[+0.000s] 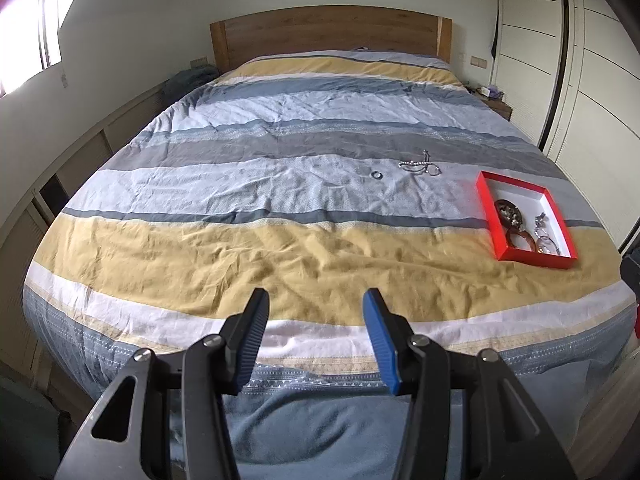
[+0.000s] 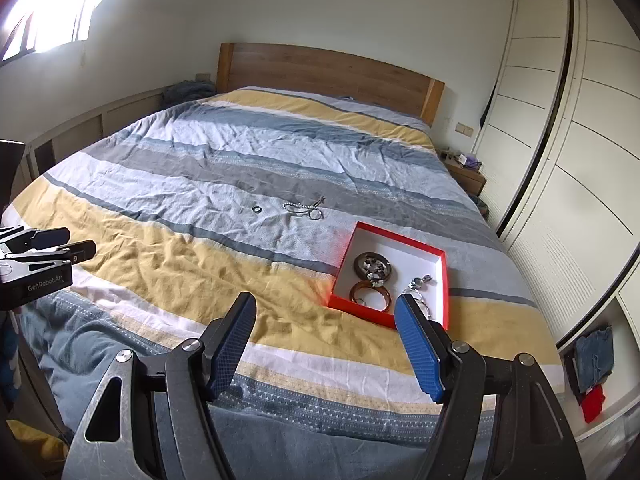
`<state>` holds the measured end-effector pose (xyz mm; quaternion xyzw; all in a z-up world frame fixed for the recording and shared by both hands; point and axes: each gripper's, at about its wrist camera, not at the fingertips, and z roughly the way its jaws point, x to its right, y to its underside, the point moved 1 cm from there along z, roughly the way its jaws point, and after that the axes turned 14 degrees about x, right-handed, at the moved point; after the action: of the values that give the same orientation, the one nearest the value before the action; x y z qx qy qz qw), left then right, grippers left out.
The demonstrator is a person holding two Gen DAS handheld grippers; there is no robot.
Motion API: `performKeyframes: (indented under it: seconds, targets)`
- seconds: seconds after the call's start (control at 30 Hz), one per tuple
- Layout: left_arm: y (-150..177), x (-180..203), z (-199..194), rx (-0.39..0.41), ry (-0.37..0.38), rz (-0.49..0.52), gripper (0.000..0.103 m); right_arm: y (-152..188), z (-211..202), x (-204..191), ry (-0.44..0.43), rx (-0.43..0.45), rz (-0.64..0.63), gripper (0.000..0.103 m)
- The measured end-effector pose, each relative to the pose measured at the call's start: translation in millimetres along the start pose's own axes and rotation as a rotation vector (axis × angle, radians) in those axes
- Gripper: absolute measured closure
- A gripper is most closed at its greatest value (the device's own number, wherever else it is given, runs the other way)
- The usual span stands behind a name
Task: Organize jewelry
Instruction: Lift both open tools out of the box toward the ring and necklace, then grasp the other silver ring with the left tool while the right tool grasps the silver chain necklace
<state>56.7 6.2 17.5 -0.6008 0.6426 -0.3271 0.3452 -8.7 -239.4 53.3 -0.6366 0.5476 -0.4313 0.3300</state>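
A red box (image 1: 485, 196) (image 2: 412, 245) with a white inside lies on the striped bed cover and holds brown bangles (image 2: 370, 292) (image 1: 520, 236), a dark round piece (image 2: 372, 267) and silver jewelry (image 1: 544, 232). Beyond it on the cover lie a small dark ring (image 1: 376, 175) (image 2: 256, 209) and a beaded bracelet (image 1: 420, 165) (image 2: 304, 209). My left gripper (image 1: 316, 300) hangs open over the foot of the bed, with nothing between its fingers. My right gripper (image 2: 326, 304) is open too and empty, just in front of the red box. The left gripper (image 2: 76, 242) also shows at the left edge of the right wrist view.
The bed (image 1: 280, 128) fills both views, with a wooden headboard (image 1: 328, 32) at the far end. White wardrobe doors (image 2: 560, 160) run along the right side. A bedside table (image 2: 464, 170) stands by the headboard. Folded clothes (image 2: 594, 360) sit low at the right.
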Motion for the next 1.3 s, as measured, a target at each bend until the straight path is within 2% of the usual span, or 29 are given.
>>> performKeyframes:
  seconds: [0.4,0.77,1.03,1.17,1.3]
  targets:
    - [3.5,3.6,47.0,-0.083,-0.040,0.000,0.056,7.3,53.7,-2.4,-0.056,-0.061,-0.002,0.032]
    - [8.9,17.5,101.9,-0.164,-0.019,-0.001,0.056,16.8,102.7,-2.5,-0.082,-0.130,-0.009,0.032]
    - [-37.6,35.2,162.8,-0.132,0.059,-0.034,0.056,-2.0,164.4,6.6,-0.163,-0.154,-0.007,0.032]
    - [-59.6,47.2,205.7,-0.121,0.114,-0.052,0.056,-16.4,210.3,16.9,-0.188,-0.166,0.032,0.033]
    - [-74.3,61.5,249.6,-0.114,0.166,-0.057,0.056,-25.5,261.4,25.5,-0.209,-0.193,0.081,0.038]
